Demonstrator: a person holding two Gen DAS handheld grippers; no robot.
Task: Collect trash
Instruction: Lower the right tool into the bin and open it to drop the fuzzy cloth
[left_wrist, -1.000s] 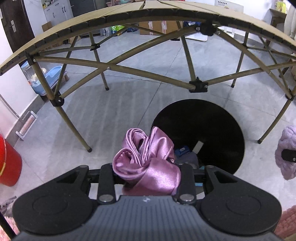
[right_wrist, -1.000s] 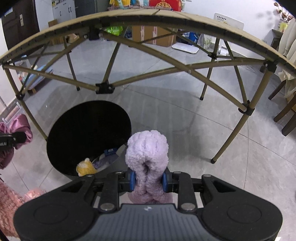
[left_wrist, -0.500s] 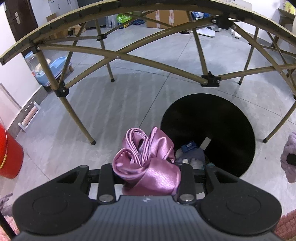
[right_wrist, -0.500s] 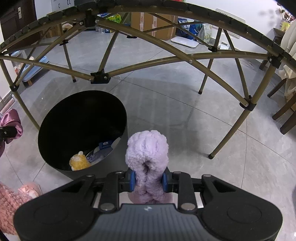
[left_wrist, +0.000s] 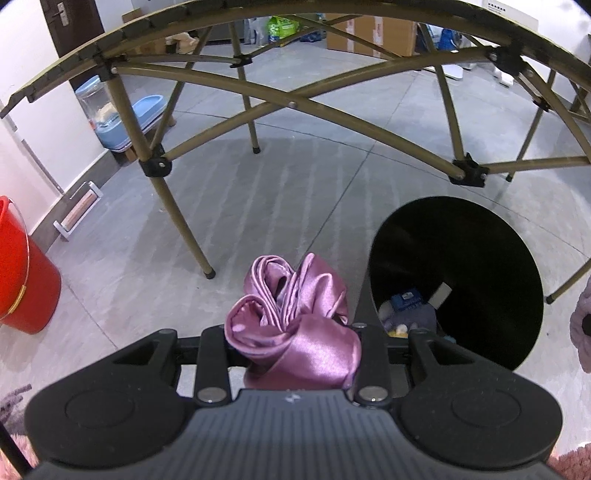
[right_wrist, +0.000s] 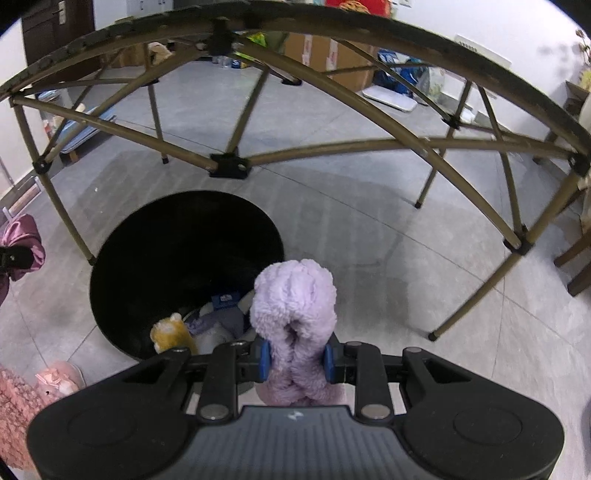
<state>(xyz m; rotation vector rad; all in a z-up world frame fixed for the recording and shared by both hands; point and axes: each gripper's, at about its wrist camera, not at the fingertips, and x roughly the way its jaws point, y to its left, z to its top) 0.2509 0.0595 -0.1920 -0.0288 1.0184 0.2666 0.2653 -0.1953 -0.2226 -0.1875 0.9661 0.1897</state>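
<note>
**Both your grippers hold fabric near the black bin**

Left wrist view: your left gripper (left_wrist: 291, 332), at the lower centre of the frame, has its jaws closed partway on a bunched pink satin cloth (left_wrist: 295, 325). The black bin (left_wrist: 461, 258) stands open at the right of the frame on the grey tiled floor (left_wrist: 258, 206), with scraps lying at its bottom. A folding table frame (left_wrist: 295, 107) arches across the top. A red bucket (left_wrist: 22, 269) sits at the left edge.

Right wrist view: your right gripper (right_wrist: 295, 360), lower centre, has its jaws clamped tight on a fluffy lilac cloth (right_wrist: 293, 306). The bin lies left of centre, its near rim beside the cloth. A yellow plush item (right_wrist: 171, 330) rests inside.
</note>
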